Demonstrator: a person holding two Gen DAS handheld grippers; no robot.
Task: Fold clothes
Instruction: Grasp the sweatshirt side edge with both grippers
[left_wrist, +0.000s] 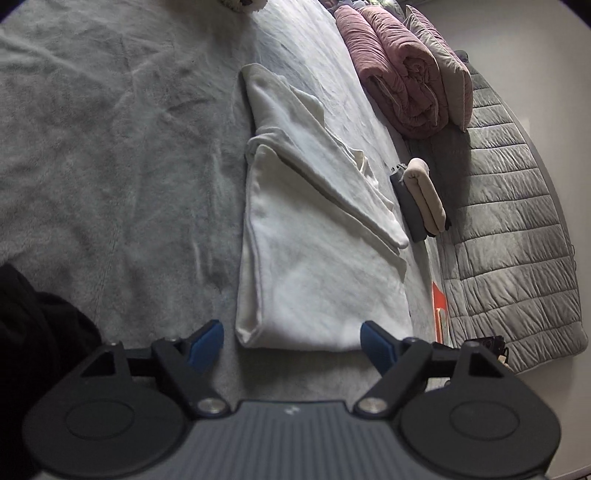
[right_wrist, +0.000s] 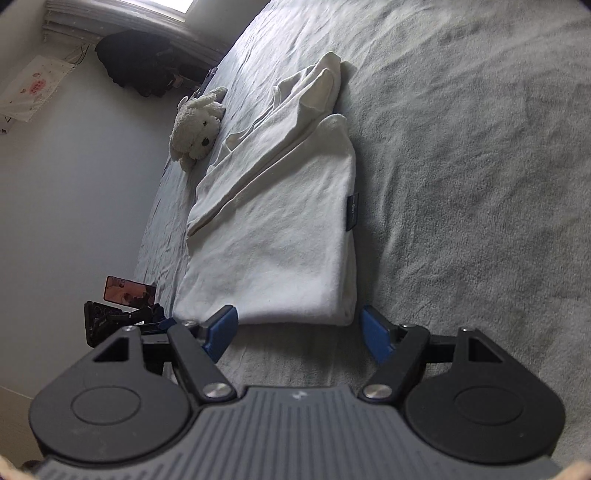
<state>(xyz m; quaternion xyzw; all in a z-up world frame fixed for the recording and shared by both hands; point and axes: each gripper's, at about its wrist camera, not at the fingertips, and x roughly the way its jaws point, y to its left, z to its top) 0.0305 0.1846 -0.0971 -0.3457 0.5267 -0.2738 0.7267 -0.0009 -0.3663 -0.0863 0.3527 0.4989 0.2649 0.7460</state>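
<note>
A cream-white garment (left_wrist: 314, 236) lies partly folded on the grey bed cover (left_wrist: 110, 147), sleeves laid diagonally across its body. My left gripper (left_wrist: 291, 343) is open, its blue fingertips straddling the garment's near edge without touching it. In the right wrist view the same white garment (right_wrist: 280, 229) lies lengthwise, with a small dark label on its right edge. My right gripper (right_wrist: 301, 332) stands open just short of the near hem, with nothing between its blue fingertips (right_wrist: 221, 328).
A rolled pink duvet (left_wrist: 399, 74) and a grey quilted blanket (left_wrist: 517, 229) lie to the right. Small folded beige and dark clothes (left_wrist: 421, 199) sit beside the garment. A white plush dog (right_wrist: 197, 129) rests near the bed edge; a phone (right_wrist: 129, 290) stands off the bed.
</note>
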